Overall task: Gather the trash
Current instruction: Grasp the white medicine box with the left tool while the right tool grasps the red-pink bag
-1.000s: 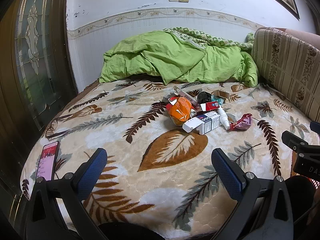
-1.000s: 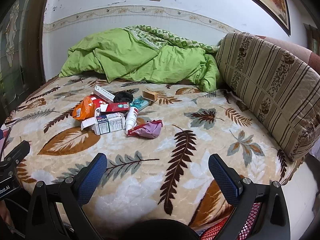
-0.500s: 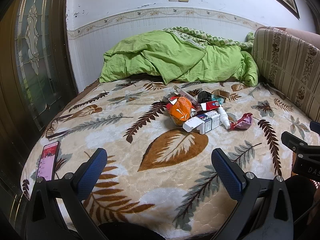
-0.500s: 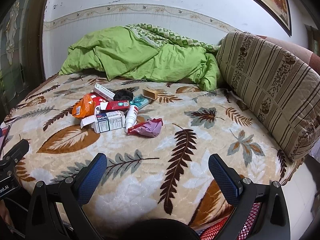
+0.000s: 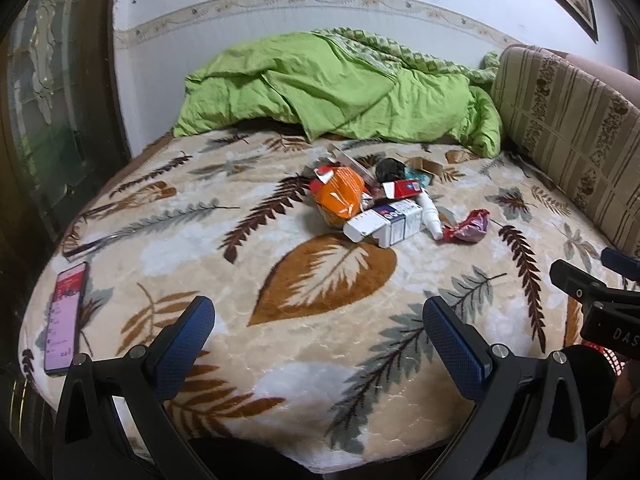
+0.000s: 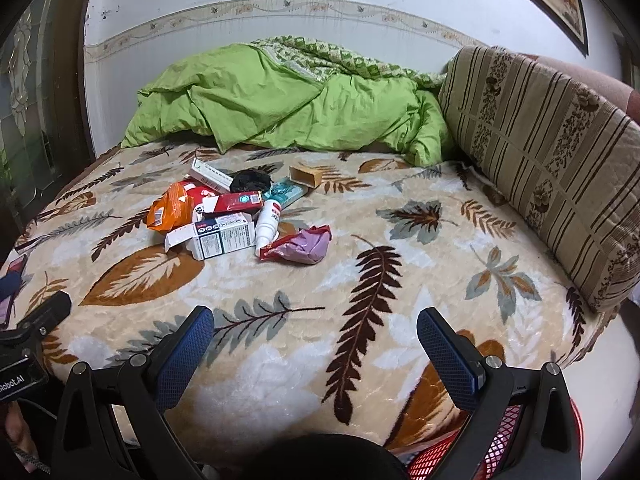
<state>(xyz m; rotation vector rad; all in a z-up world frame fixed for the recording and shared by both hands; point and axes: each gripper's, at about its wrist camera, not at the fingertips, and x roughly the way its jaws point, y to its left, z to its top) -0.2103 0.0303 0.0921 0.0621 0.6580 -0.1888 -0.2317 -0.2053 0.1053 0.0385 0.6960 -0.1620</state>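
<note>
1. Blue-padded, the left hand-held gripper (image 5: 318, 326) hovers level over the near edge of the bed (image 5: 208, 240), jaws wide apart and empty.
2. Likewise the right hand-held gripper (image 6: 315, 330) hangs low at the bed's near edge, jaws spread, holding nothing.
3. Well ahead of both, the trash (image 6: 224, 216) lies heaped mid-bed: an orange bag (image 5: 340, 196), a white box (image 5: 386, 222), a bottle (image 6: 267, 222) and a pink wrapper (image 6: 300, 246).
4. A phone (image 5: 66, 316) lies at the bed's left edge.
5. A red basket (image 6: 496, 436) shows below the right hand-held gripper.
</note>
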